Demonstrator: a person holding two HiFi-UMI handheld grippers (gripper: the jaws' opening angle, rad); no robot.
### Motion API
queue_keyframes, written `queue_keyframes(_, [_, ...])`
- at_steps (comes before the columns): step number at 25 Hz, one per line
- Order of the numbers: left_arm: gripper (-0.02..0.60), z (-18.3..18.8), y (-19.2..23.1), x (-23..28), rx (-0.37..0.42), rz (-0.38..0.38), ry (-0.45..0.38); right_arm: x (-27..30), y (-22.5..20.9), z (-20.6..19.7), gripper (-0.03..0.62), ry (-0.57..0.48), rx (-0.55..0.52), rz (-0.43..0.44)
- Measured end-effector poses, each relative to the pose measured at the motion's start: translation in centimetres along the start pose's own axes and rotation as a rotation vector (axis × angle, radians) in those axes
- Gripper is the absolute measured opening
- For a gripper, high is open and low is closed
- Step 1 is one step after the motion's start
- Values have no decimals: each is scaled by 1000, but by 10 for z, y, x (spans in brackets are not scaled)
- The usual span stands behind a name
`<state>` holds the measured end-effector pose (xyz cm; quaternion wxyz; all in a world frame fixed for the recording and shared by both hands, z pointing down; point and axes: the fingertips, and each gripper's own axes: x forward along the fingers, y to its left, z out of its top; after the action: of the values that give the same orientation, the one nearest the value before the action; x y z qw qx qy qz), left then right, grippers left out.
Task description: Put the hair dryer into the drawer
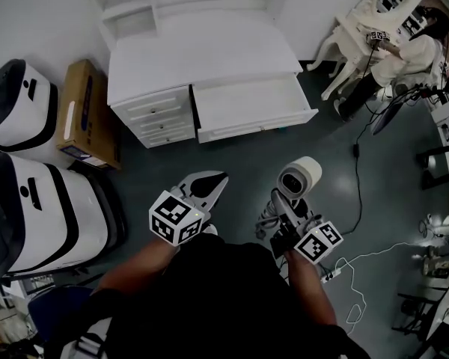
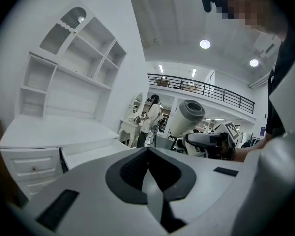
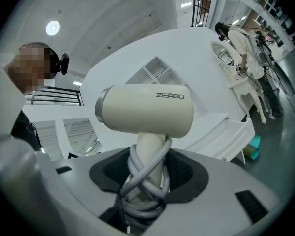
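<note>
Two grippers, both held low in front of the person over the grey floor (image 1: pixel 232 163), a bit short of the white dresser (image 1: pixel 202 51). The left gripper (image 1: pixel 213 182) has its jaws pressed together with nothing between them; you can see them meeting clean in its own view (image 2: pixel 148 154). The right gripper (image 1: pixel 283 212) is clamped on the handle of the hair dryer (image 1: pixel 299 176), and its own view (image 3: pixel 147 168) shows the jaws pinching the handle with the grey cord (image 3: pixel 142 181) wound around it. The dryer is cream coloured, standing upright in the grip with its barrel lying sideways above the jaws (image 3: pixel 147 109). So it's up in the air, well apart from the drawer (image 1: pixel 247 107), which is pulled out from the dresser front, to the right of a stack of three closed small drawers (image 1: pixel 156 118). A cardboard box (image 1: pixel 86 114) sits on the floor left of the dresser. Off to the far right a person (image 1: pixel 411 58) stands at a white vanity table (image 1: pixel 352 32), and a black cable (image 1: pixel 357 178) runs across the floor.
</note>
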<state>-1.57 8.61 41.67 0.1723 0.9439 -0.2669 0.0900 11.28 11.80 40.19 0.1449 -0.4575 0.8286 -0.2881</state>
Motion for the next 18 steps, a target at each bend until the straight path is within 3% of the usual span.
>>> queue_keyframes(11, [9, 8, 31, 30, -36, 25, -5, 34, -24, 16, 216, 48, -4, 17])
queue_keyframes(18, [9, 21, 44, 63, -52, 112, -4, 59, -57, 44, 216, 91, -9, 98])
